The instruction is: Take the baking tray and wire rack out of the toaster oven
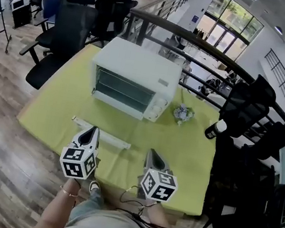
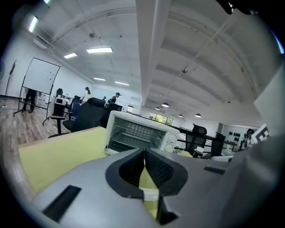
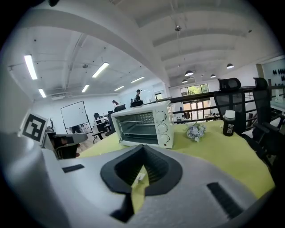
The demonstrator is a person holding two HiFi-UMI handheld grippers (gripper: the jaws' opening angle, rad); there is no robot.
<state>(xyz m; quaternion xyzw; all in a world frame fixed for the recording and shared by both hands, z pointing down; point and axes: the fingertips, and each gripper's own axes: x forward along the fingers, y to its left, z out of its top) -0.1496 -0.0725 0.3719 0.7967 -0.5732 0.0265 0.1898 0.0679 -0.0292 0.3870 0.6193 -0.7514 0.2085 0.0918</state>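
It's the approach step: the left gripper and right gripper hover at the near edge of the table, both jaws clenched on nothing, the toaster oven far off with baking tray and wire rack seemingly inside, so next they must reach its front and release.

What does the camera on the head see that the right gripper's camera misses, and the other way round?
Only the head view: a long white strip lying on the table near the tip of the left gripper, and the right gripper from above.

Only the right gripper view: ceiling lights, a whiteboard, and that gripper's own jaws shut together with nothing between them.

Both: the white toaster oven, the black bottle with a white cap, a small crumpled bundle beside the oven, and the yellow-green table.
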